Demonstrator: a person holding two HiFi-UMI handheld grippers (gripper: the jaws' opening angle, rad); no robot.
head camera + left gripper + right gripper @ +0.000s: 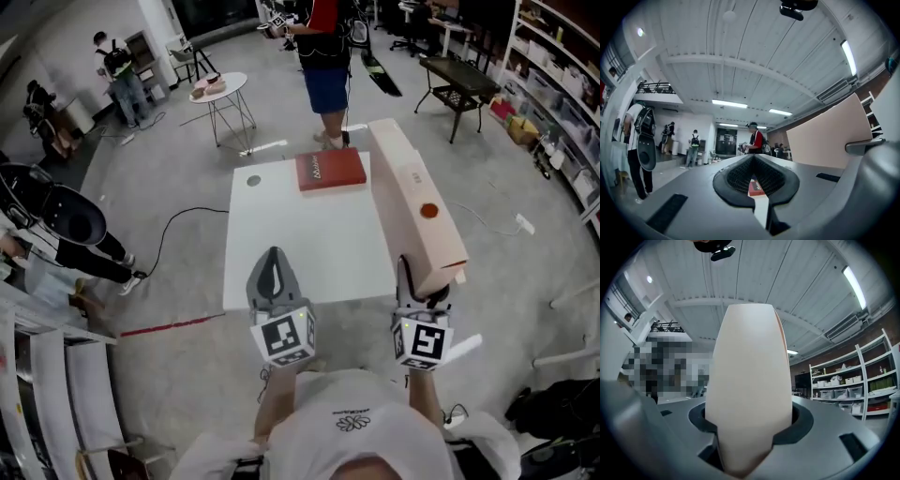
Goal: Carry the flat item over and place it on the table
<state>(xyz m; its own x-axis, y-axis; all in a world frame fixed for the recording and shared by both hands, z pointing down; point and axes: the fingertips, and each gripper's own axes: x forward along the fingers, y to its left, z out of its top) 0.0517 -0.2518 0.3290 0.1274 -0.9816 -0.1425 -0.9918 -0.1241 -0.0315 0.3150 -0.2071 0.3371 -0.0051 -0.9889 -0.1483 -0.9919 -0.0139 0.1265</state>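
A long flat beige box (417,202) is held end-on in my right gripper (419,281), which is shut on its near end. The box reaches away along the right edge of the white table (300,244), above it. In the right gripper view the box (750,380) fills the middle, pinched between the jaws of my right gripper (750,432). My left gripper (273,255) hovers over the table's near edge, shut and holding nothing. In the left gripper view, past the tips of my left gripper (757,180), a red book (756,187) shows, and the box (829,136) rises at the right.
The red book (331,170) lies at the table's far edge, a small grey disc (253,180) at its far left corner. A person in blue shorts (325,56) stands just beyond. A round side table (222,89), a black table (459,80), shelves (553,84) and a floor cable (178,220) surround it.
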